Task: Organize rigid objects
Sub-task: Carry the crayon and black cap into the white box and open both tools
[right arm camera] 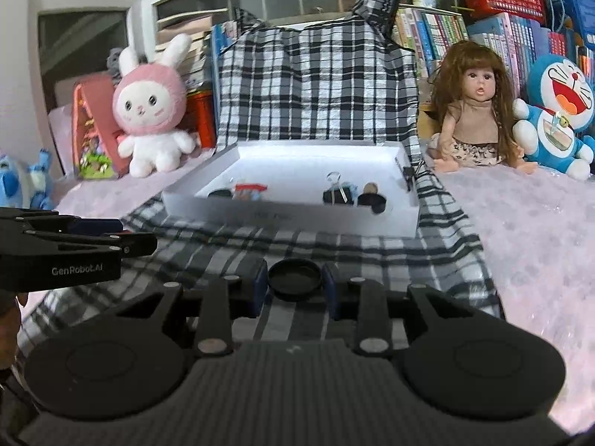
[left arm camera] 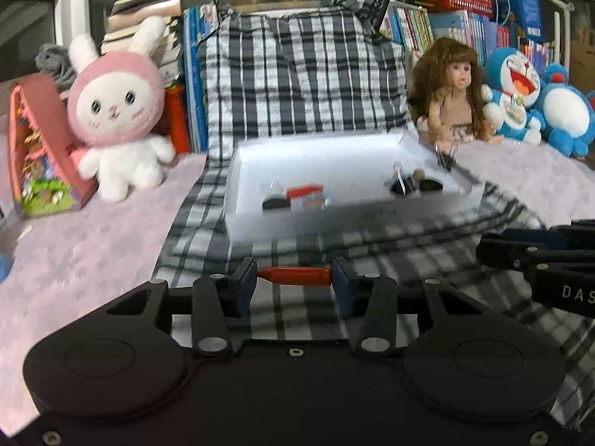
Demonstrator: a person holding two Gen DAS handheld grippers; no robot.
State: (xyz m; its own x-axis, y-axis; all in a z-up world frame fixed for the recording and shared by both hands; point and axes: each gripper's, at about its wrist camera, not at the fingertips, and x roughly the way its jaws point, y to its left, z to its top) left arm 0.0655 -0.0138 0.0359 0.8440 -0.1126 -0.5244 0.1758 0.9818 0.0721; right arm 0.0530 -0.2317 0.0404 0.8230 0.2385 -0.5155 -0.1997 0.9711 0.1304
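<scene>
My left gripper [left arm camera: 294,277] is shut on a small red marker cap [left arm camera: 295,275], held crosswise between its blue pads above the checked cloth. My right gripper [right arm camera: 295,278] is shut on a round black lid [right arm camera: 295,278], also lifted over the cloth. Ahead of both lies a shallow white box [left arm camera: 334,219] [right arm camera: 290,219]. Inside it are a small red-topped item [left arm camera: 306,195] [right arm camera: 250,190], a black binder clip [right arm camera: 337,195], a dark round piece [right arm camera: 373,200] and other small bits. The right gripper shows at the right edge of the left wrist view [left arm camera: 543,256], and the left gripper at the left edge of the right wrist view [right arm camera: 74,245].
A black-and-white checked cloth [left arm camera: 297,85] [right arm camera: 316,81] covers the middle and drapes up behind the box. A pink-and-white rabbit plush [left arm camera: 119,111] [right arm camera: 152,111] stands to the left, a doll [left arm camera: 452,93] [right arm camera: 476,111] and blue cat plush [right arm camera: 557,111] to the right. Books line the back.
</scene>
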